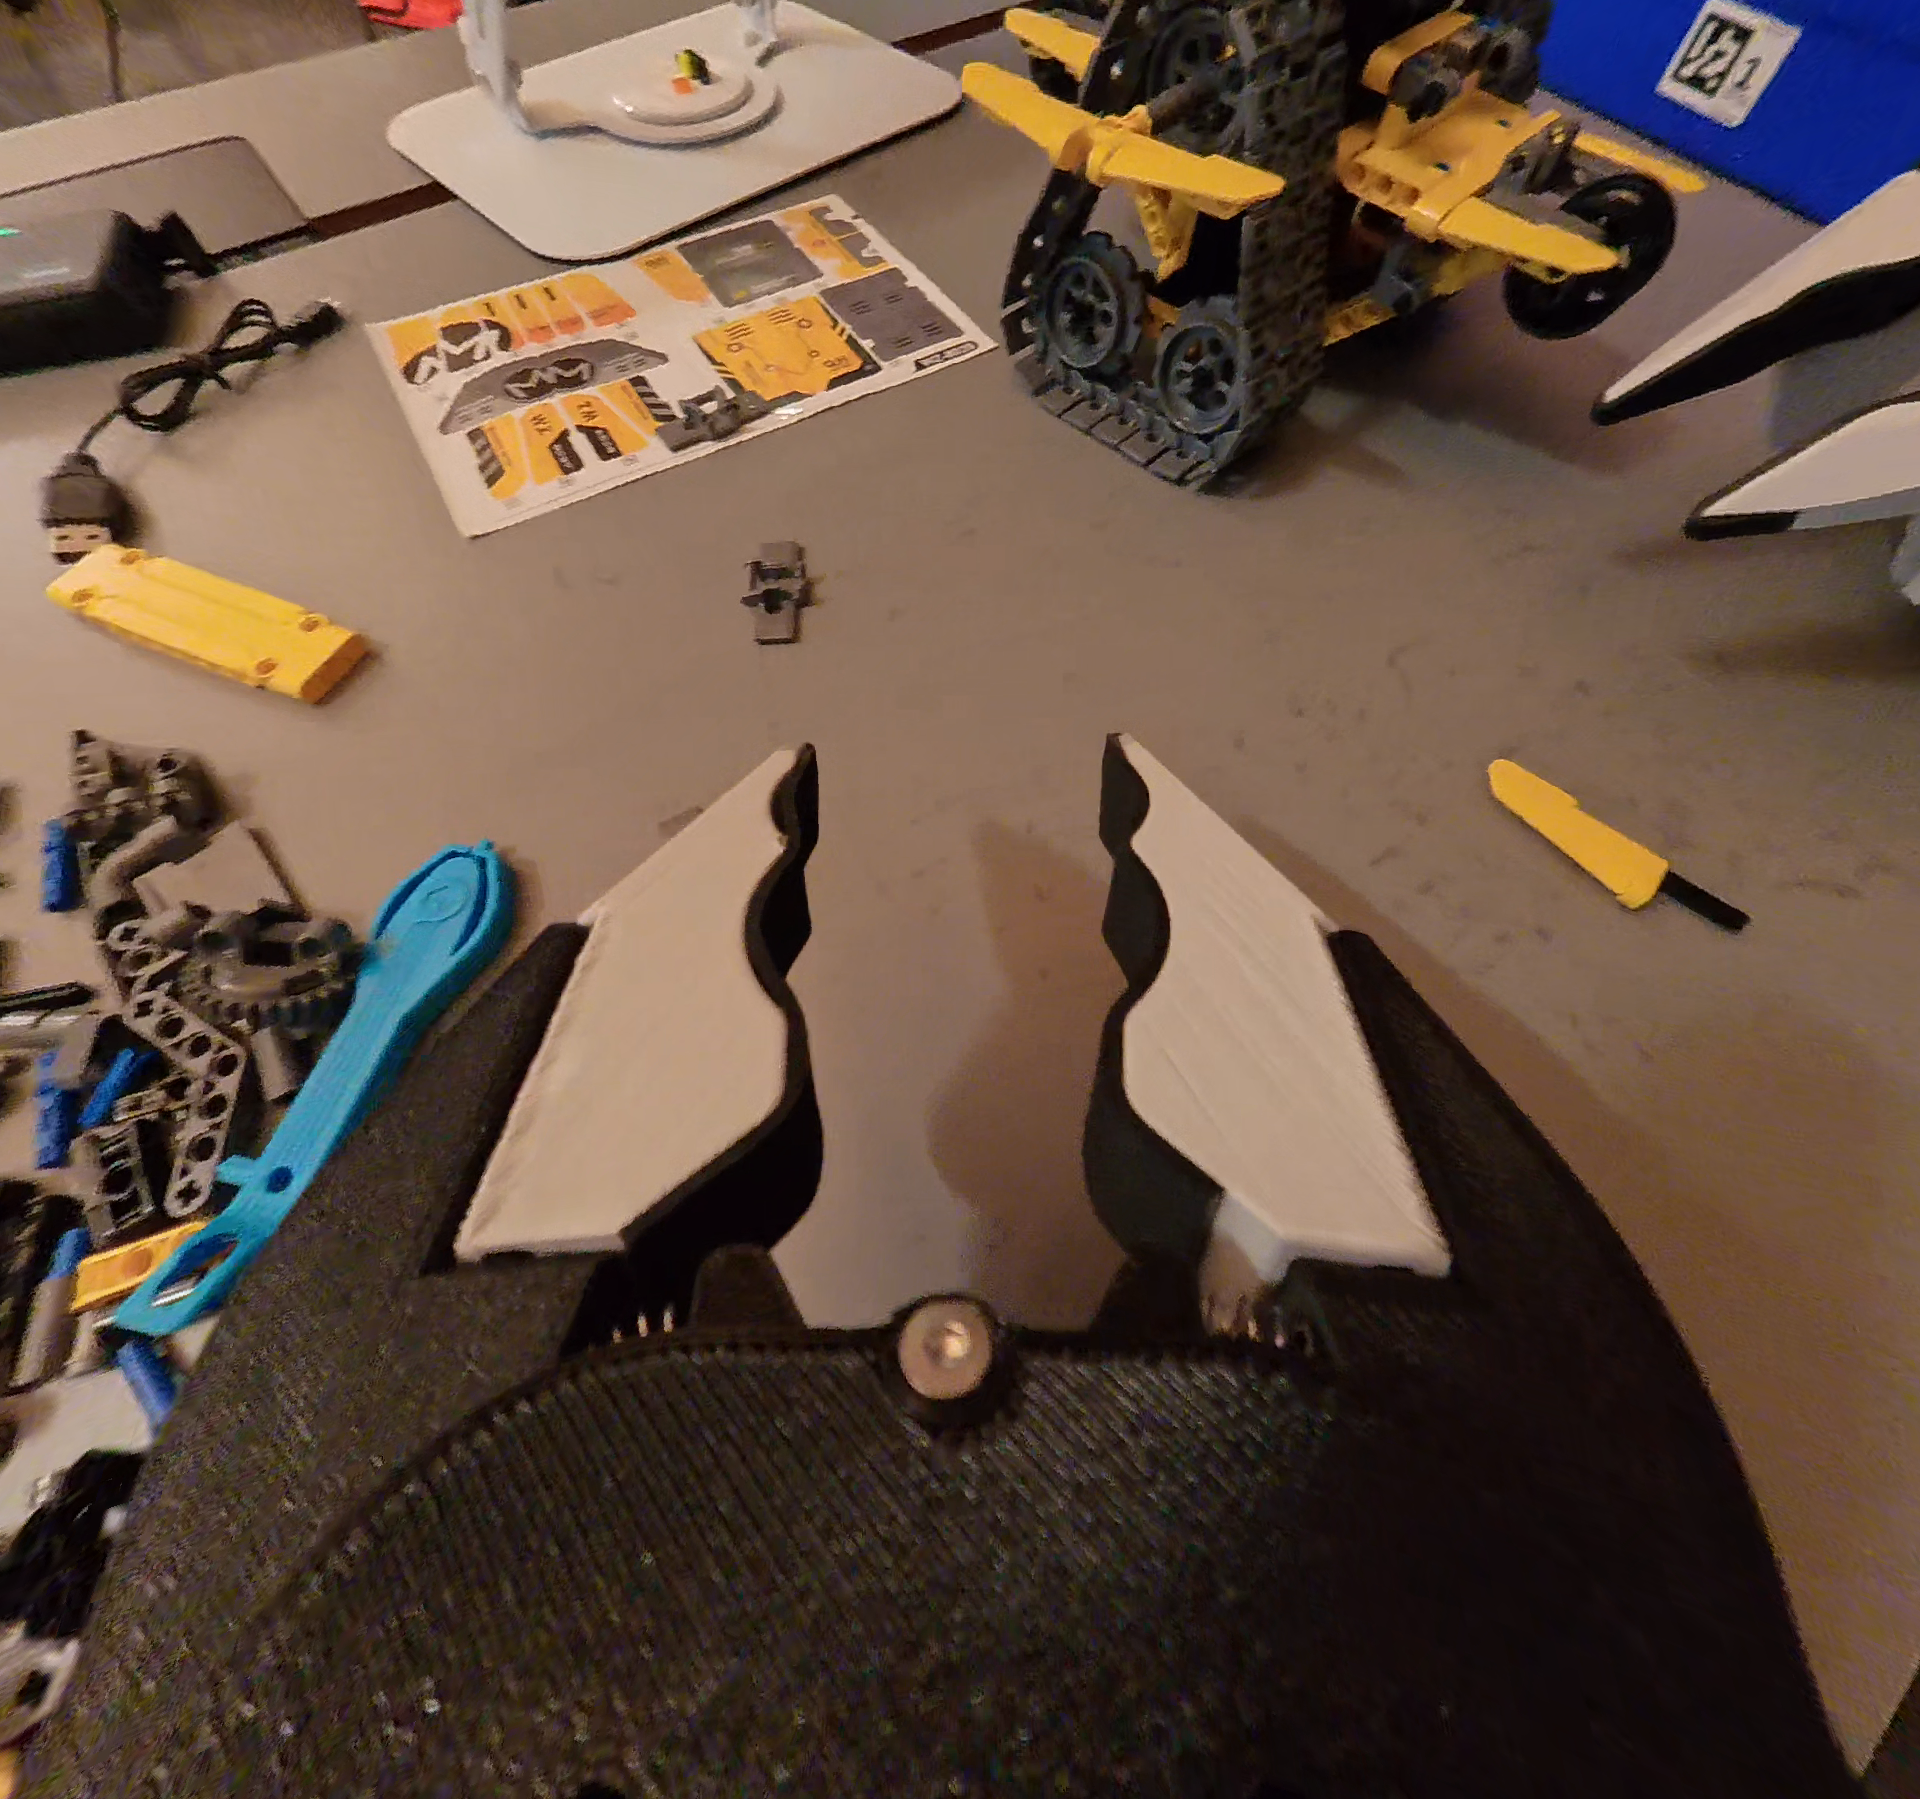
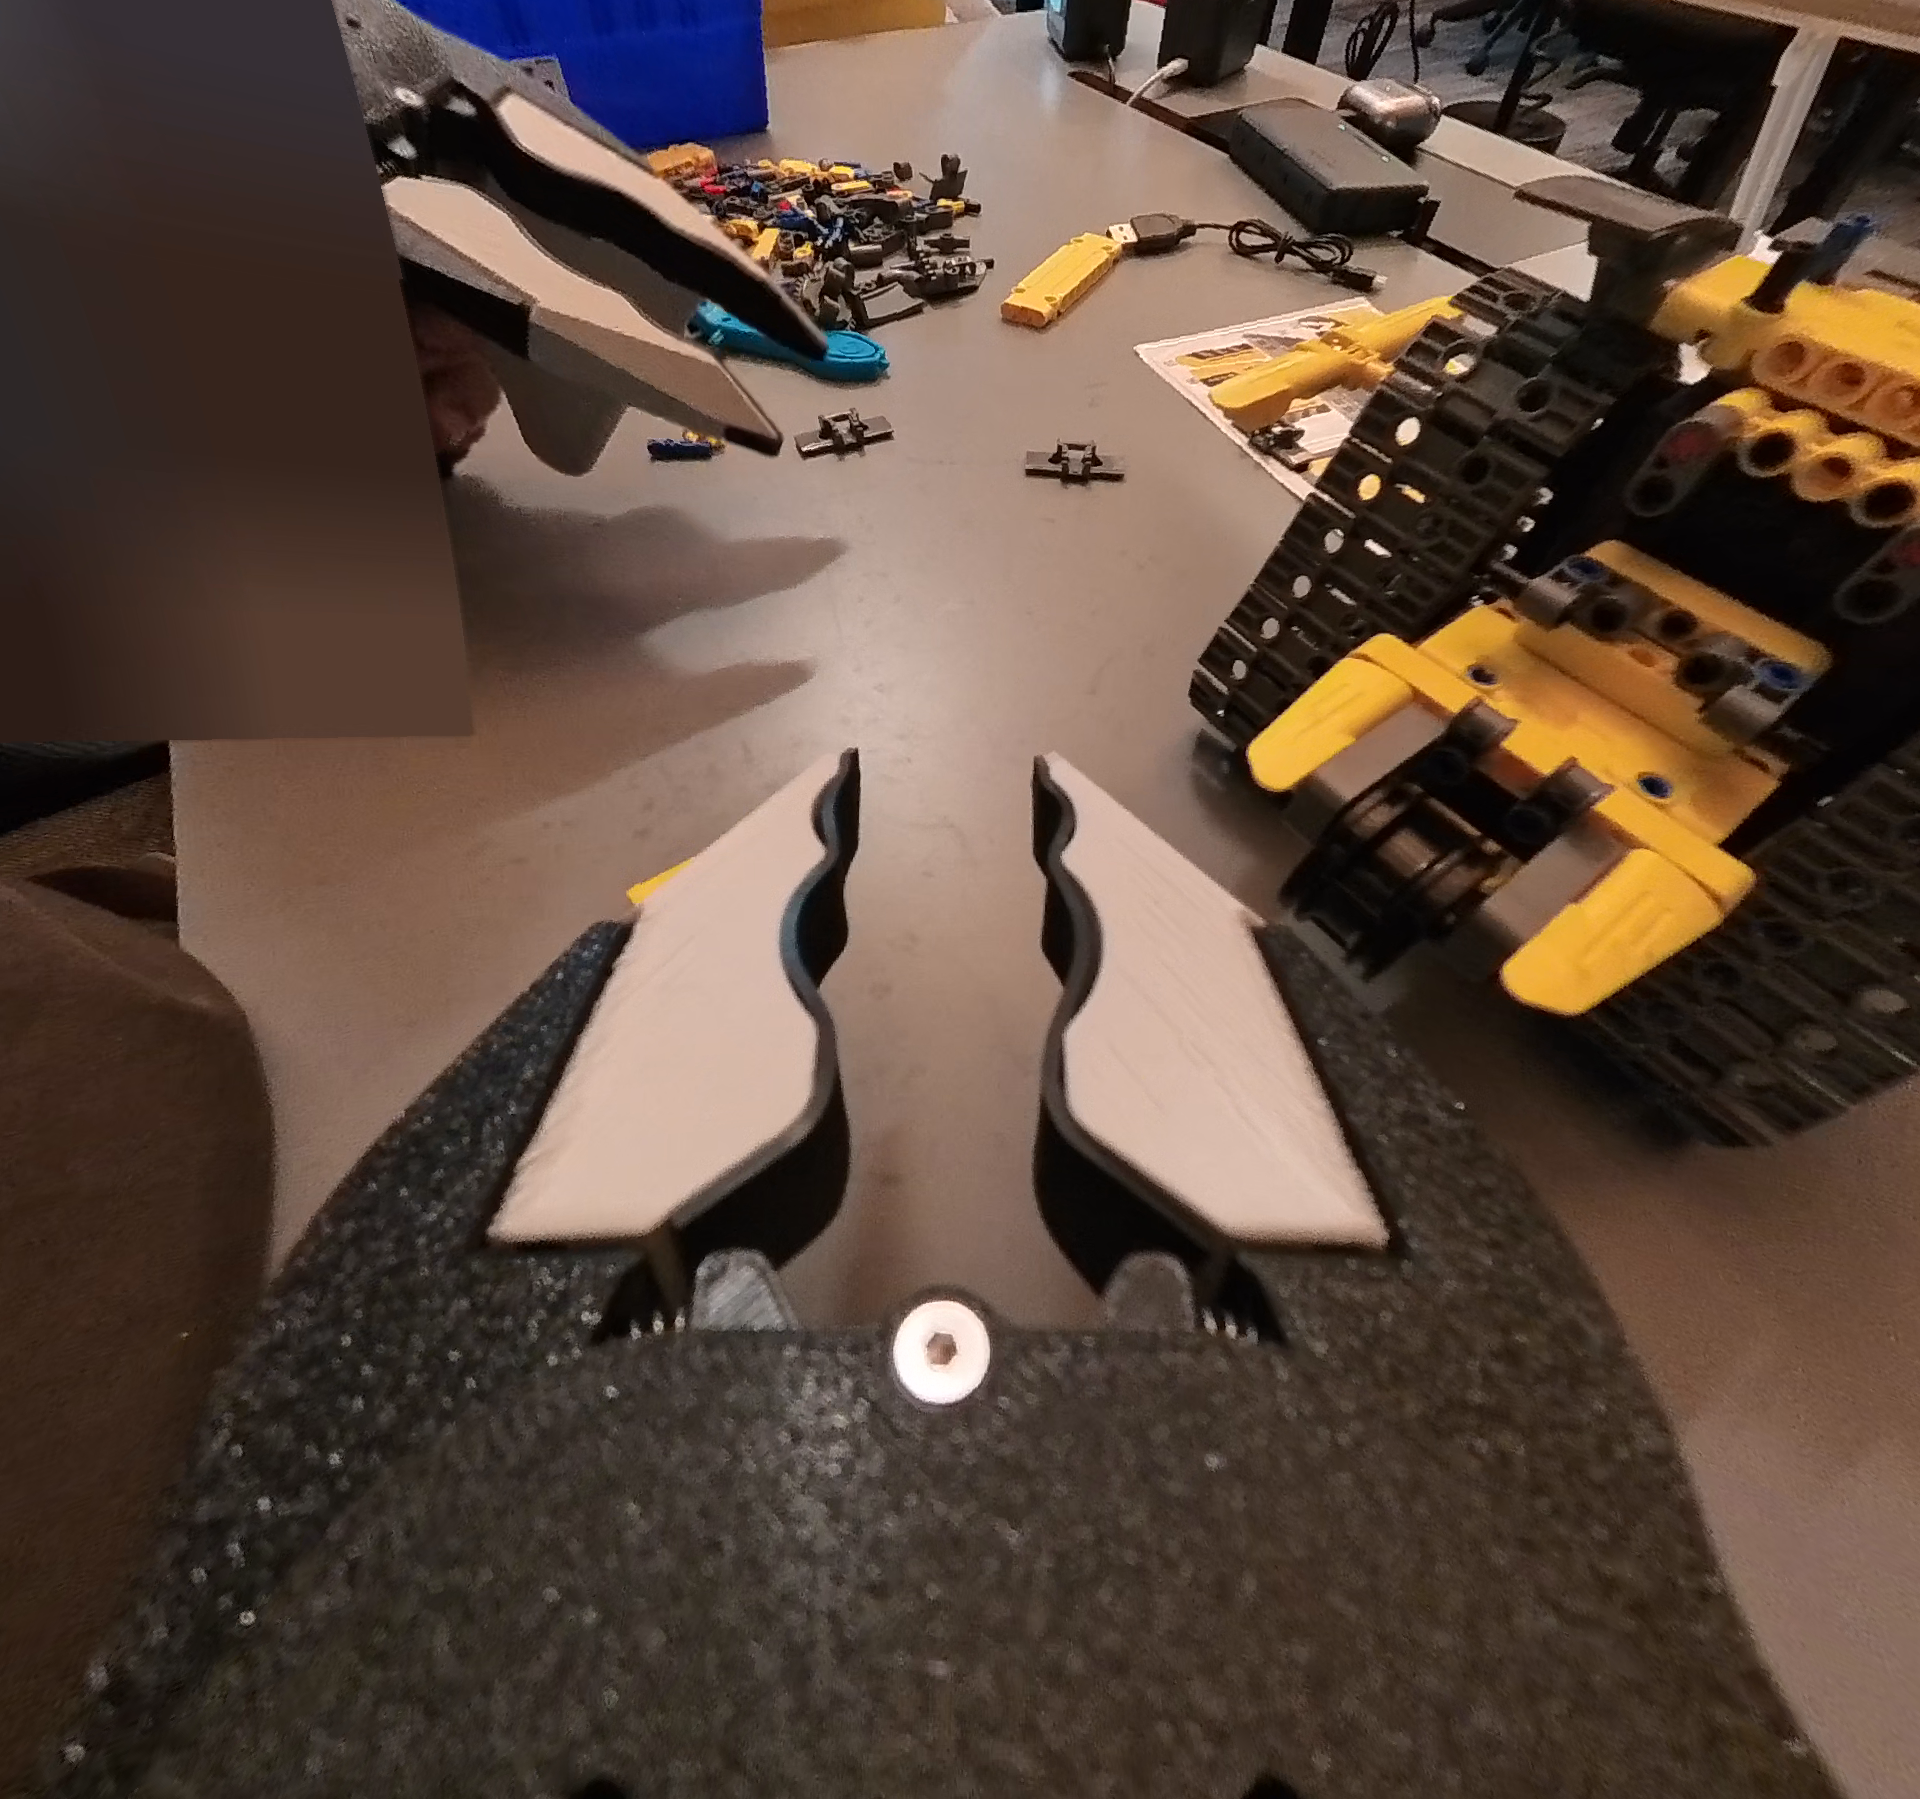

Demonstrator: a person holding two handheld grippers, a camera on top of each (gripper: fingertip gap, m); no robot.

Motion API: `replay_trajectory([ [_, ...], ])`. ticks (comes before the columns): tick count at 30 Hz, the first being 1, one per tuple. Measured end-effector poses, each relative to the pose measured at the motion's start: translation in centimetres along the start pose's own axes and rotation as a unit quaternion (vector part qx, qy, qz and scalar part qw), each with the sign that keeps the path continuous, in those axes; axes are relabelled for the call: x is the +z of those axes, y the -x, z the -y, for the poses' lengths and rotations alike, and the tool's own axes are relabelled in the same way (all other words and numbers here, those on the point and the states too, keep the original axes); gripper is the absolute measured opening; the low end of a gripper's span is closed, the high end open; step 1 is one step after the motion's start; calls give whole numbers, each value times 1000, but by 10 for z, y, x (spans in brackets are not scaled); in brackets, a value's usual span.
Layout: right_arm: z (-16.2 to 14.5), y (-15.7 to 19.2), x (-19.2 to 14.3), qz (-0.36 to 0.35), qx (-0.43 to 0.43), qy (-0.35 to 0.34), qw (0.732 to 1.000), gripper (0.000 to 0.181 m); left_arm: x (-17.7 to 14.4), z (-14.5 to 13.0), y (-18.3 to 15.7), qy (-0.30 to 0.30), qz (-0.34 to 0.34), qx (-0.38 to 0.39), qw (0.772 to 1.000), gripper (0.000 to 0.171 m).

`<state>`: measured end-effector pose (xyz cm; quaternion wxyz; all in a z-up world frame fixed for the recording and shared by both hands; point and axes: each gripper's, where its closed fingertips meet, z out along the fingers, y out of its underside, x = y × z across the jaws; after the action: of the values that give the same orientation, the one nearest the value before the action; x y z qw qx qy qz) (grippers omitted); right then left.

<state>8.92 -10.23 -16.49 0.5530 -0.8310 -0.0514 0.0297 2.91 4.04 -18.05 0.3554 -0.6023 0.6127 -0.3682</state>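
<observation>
My left gripper point(image 1: 961, 752) is open and empty, held above the grey table point(image 1: 1039, 606). A small dark track link point(image 1: 774, 591) lies just ahead of its fingertips. It also shows in the right wrist view point(image 2: 790, 393), open, above another track link point(image 2: 844, 430), with a second link point(image 2: 1075, 461) to the right. My right gripper point(image 2: 945, 762) is open and empty over bare table, left of a yellow and black tracked vehicle model point(image 2: 1558, 658). The model stands at the far right in the left wrist view point(image 1: 1247, 222), where the right gripper point(image 1: 1647, 471) enters from the right edge.
A pile of small building parts point(image 1: 156, 1022) and a blue tool point(image 1: 343, 1074) lie at the left. A yellow panel point(image 1: 208, 622), a sticker sheet point(image 1: 675, 357), a USB cable point(image 1: 156, 399), a white lamp base point(image 1: 675, 118) and a blue bin point(image 1: 1714, 35) lie farther off. A yellow piece on a black axle point(image 1: 1600, 845) lies at the right. My right tips are about 20 cm from the track link point(image 2: 844, 430), my left tips only 5 cm.
</observation>
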Motion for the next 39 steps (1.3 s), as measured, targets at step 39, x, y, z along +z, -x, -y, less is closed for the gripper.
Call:
replay_trajectory([
  [39,48,30,43,95,9,-96,991,37,-164,-56,215,-62,331,-96,937,7],
])
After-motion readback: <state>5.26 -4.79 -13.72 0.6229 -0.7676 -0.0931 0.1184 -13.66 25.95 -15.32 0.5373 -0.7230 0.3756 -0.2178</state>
